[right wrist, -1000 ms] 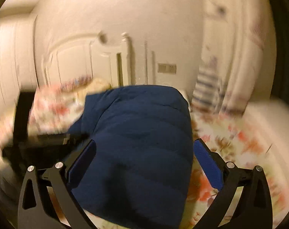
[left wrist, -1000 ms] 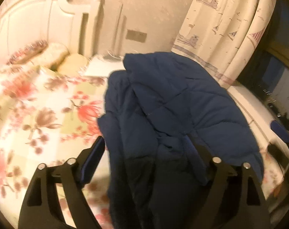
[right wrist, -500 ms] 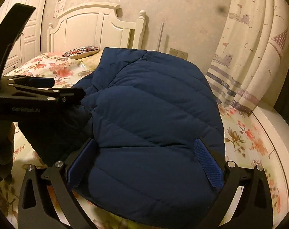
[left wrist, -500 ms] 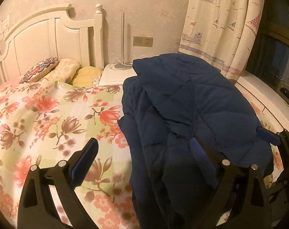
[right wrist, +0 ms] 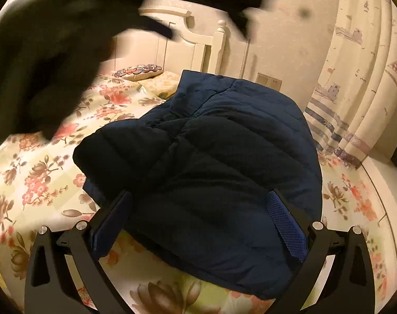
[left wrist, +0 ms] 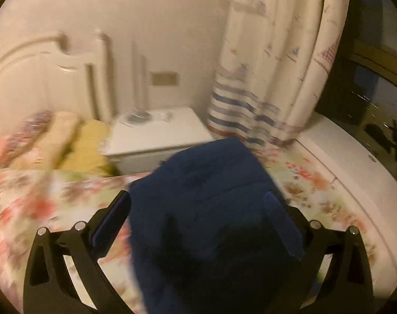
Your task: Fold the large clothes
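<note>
A dark blue quilted jacket (right wrist: 211,157) lies bunched and partly folded on the floral bedspread (right wrist: 41,170). My right gripper (right wrist: 199,196) hovers over its near edge, jaws wide open, pads clear of the fabric. The left wrist view is blurred by motion. There the jacket (left wrist: 206,209) fills the space below and between the fingers of my left gripper (left wrist: 197,198). Its jaws are opening and the pads do not press on the cloth. In the right wrist view the left gripper (right wrist: 54,52) is a dark blur at the upper left, above the bed.
A white headboard (left wrist: 41,78) and pillows (left wrist: 62,141) are at the bed's far end. A white nightstand (left wrist: 156,136) stands beside them. A patterned curtain (left wrist: 271,65) hangs on the right above a white ledge (left wrist: 355,162).
My left gripper has risen off the jacket and its jaws have spread wider; in the right view it went from low left to upper left. The right gripper sank slightly toward the jacket.
</note>
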Demonstrator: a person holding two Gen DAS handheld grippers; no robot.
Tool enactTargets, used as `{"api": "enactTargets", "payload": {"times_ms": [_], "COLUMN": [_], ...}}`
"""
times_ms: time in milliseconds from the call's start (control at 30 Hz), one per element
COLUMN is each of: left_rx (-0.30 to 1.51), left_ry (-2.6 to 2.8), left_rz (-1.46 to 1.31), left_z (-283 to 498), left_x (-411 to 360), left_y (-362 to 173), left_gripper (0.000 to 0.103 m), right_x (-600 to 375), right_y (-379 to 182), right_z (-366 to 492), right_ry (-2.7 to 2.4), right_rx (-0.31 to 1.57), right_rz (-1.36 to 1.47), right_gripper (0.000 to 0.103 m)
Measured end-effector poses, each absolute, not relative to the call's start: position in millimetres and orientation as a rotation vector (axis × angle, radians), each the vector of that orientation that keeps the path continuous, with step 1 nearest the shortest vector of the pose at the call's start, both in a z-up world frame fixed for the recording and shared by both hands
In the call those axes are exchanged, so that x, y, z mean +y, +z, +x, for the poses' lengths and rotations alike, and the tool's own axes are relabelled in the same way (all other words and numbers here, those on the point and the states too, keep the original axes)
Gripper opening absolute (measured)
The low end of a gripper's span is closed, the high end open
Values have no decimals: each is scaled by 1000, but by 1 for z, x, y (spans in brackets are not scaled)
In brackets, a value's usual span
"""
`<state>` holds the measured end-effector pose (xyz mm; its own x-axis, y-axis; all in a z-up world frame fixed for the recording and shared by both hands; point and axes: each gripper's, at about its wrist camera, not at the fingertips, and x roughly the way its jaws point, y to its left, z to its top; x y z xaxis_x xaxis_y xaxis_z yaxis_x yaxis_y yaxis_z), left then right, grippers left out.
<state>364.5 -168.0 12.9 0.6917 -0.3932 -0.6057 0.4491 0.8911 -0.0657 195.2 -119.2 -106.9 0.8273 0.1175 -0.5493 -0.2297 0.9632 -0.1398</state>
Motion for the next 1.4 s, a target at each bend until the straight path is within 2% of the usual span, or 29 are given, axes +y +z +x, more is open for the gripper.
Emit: {"api": "enactTargets", "payload": {"times_ms": [67, 200, 267, 367, 567, 633, 700, 767, 967, 1000, 1067, 1100, 1267, 1400], "left_rx": [724, 896, 905, 897, 815, 811, 806, 795, 781, 784, 780, 774, 796, 808], "left_ry": [-497, -445, -469, -468, -465, -477, -487, -484, -471, -472, -466, -456, -457, -458], "left_rz": [92, 75, -66, -98, -179, -207, -228, -253, -281, -284, -290, -296, -333, -340], "left_z": [395, 453, 462, 459, 448, 450, 451, 449, 447, 447, 448, 449, 454, 456], "left_x": [-193, -200, -176, -163, -148, -143, -139, -133, -126, -126, -124, -122, -115, -114], "left_y": [-2, -75, -87, -91, -94, -93, -93, -95, -97, -98, -98, -98, -106, -107], "left_gripper": [101, 101, 101, 101, 101, 101, 101, 101, 101, 101, 101, 101, 101, 101], "right_x": [-120, -118, -115, -125, -220, -247, -265, -275, -246, -239, -221, -217, -212, -210], "right_y": [-107, -111, -109, -93, -32, -22, -15, -9, -8, -18, -77, -93, -107, -109], "right_z": [191, 181, 171, 163, 207, 245, 288, 334, 440, 457, 506, 517, 534, 524], "right_ry": [195, 224, 258, 292, 170, 127, 121, 105, 140, 161, 152, 147, 106, 60], "right_rx": [562, 561, 546, 507, 398, 423, 478, 523, 615, 665, 917, 972, 1031, 971], "right_rz": [-194, -216, -249, -213, 28, 45, 61, 60, -27, -45, -122, -129, -173, -176], "right_gripper": [99, 99, 99, 98, 98, 91, 66, 60, 59, 59, 60, 62, 65, 65]}}
